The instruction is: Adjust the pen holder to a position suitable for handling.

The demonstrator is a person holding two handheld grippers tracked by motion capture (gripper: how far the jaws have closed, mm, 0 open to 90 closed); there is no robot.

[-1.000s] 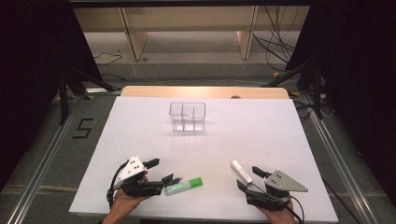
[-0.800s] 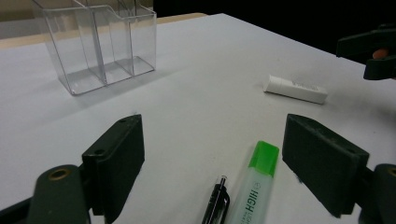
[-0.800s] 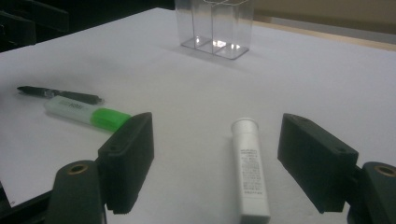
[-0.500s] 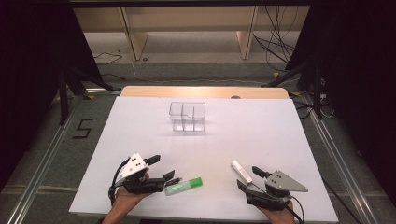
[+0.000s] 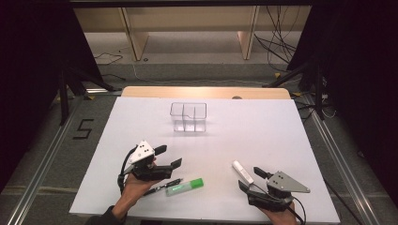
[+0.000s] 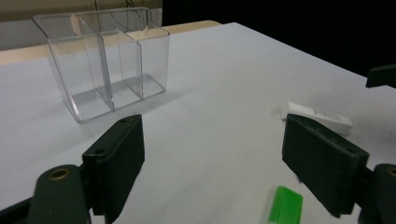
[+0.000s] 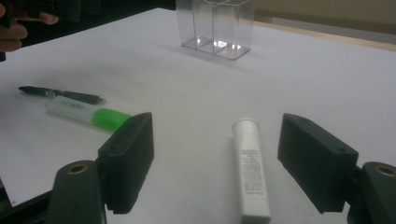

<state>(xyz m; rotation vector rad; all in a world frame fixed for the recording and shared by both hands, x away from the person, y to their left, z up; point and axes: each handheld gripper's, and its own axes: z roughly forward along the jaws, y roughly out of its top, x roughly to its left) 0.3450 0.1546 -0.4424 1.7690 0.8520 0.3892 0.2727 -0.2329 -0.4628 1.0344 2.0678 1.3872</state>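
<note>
white table [image 5: 281,131] | highlighter [image 5: 185,186]: pale body, green cap | lying flat

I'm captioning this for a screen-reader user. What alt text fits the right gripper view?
Two open black jaws of the right gripper frame a white tube lying on a white table. To the left lie a green-capped marker and a black pen; a clear divided box stands behind.

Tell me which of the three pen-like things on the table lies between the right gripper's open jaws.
The white tube. It lies lengthwise between the right gripper's open jaws, while the green-capped highlighter and black pen lie off toward the left gripper.
</note>
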